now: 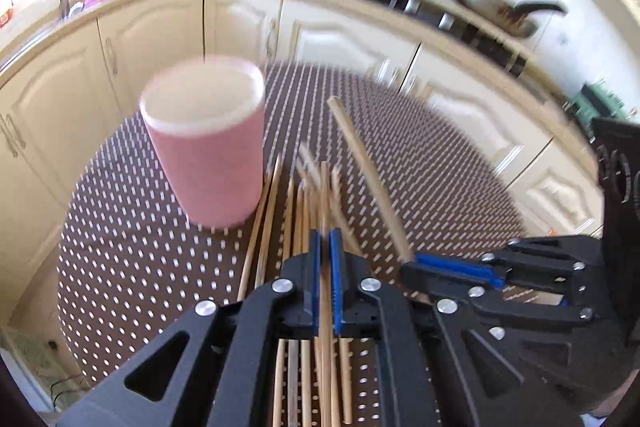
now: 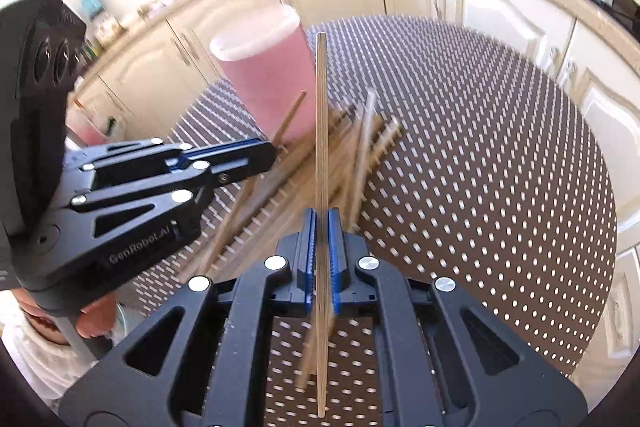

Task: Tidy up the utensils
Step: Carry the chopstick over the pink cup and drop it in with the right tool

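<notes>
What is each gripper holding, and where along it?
Right gripper clamps one chopstick near mid-length. Left gripper pinches another chopstick, grip point unclear.

Both wrist views look down close over the dotted table (image 1: 160, 267) – sharing the pink cup (image 1: 208, 147).

Two matching tools appear. The left hand-held gripper (image 1: 325, 281) is matte black plastic, built from angular arms with triangular cut-outs. Round silver screw heads mark each pivot. Its two fingers carry bright blue ribbed pads (image 1: 338, 281) on their inner faces.

The right hand-held gripper (image 2: 322, 259) has the same black frame, silver screws and blue ribbed pads (image 2: 335, 259).

In the right wrist view, the left tool shows at 9 o'clock, with pale lettering reading "GenRobot.AI" on its side and a boxy black housing with round openings behind it. At 8 o'clock, bare skin and a white sleeve show.
</notes>
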`<state>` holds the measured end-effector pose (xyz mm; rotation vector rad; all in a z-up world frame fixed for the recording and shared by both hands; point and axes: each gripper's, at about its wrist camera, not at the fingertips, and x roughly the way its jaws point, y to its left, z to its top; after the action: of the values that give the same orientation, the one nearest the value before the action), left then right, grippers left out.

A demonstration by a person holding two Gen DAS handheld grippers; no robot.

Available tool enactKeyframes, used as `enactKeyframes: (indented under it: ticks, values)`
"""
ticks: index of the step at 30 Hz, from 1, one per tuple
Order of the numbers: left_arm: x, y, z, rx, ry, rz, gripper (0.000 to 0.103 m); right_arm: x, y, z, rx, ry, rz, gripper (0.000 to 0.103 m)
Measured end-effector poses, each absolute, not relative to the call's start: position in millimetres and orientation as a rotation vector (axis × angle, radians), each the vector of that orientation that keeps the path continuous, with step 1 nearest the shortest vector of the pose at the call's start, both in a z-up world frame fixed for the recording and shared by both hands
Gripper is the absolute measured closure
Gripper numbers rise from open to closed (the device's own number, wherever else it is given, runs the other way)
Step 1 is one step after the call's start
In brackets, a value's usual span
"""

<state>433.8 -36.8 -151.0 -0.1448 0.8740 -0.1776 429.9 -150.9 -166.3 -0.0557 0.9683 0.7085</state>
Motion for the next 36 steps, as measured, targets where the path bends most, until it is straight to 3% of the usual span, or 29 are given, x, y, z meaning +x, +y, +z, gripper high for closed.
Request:
enactKeyframes:
  ticks: [10, 18, 31, 36]
  values:
    - [417, -6, -63, -0.182, 0.442, -0.217, 0.098, 428, -142, -93, 0.059, 0.685, 0.739, 0.096]
    - [438, 17, -30, -0.175, 0.181, -0.134, 0.098, 457, -115, -60, 0.129, 0.482, 0.695, 0.096]
    - [475, 48, -23, -0.237, -0.05, -0.016, 0.098, 494, -88, -43, 0.202, 0.236, 0.663, 0.096]
    - [477, 43, -38, -0.199, -0.063, 0.032, 0.098, 504, -83, -57, 0.202, 0.234, 0.664, 0.096]
